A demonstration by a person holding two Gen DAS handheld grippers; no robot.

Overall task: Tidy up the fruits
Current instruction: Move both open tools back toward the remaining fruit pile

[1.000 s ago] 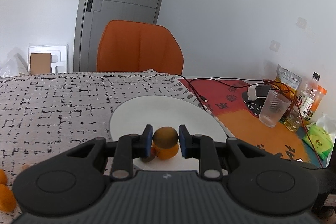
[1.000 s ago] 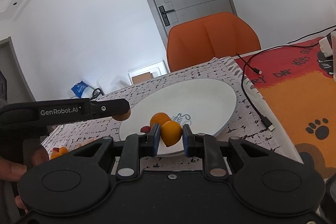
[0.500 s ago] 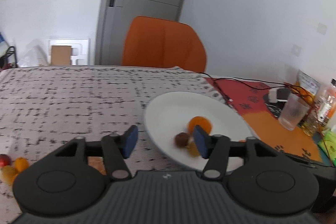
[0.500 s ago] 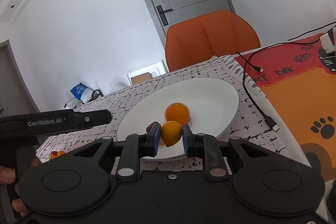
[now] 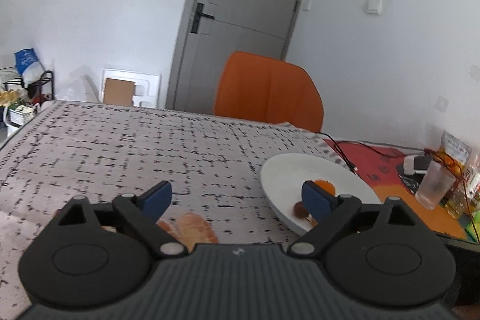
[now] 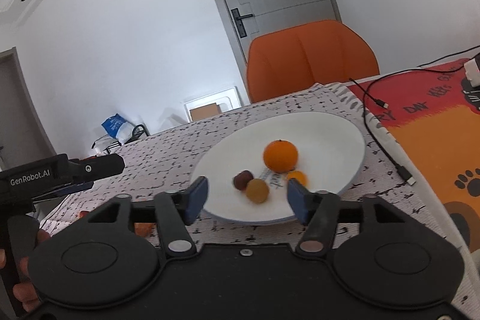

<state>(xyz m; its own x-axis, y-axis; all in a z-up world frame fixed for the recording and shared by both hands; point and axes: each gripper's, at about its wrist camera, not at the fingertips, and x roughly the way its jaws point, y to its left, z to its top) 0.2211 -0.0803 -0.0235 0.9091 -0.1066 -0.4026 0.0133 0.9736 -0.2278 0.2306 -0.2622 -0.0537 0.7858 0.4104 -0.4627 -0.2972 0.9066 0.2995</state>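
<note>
A white plate [image 6: 330, 128] lies on the patterned tablecloth and holds an orange [image 6: 280, 155], a small orange fruit [image 6: 297, 177], a yellow-brown fruit [image 6: 257, 190] and a dark red fruit [image 6: 243, 179]. My right gripper [image 6: 247, 197] is open and empty at the plate's near rim. My left gripper [image 5: 237, 198] is open and empty over the cloth, left of the plate [image 5: 288, 167]. It also shows in the right wrist view [image 6: 60, 173]. Blurred orange pieces [image 5: 192, 227] lie on the cloth under the left gripper.
An orange chair [image 6: 312, 59] stands behind the table. A black cable [image 6: 387, 140] runs right of the plate over a red and orange mat [image 6: 435, 134]. A glass [image 5: 433, 185], bottles and packets [image 5: 456, 146] stand at the far right.
My left gripper opened, let its fruit go onto the plate and swung left. My right gripper opened and released its small orange fruit onto the plate.
</note>
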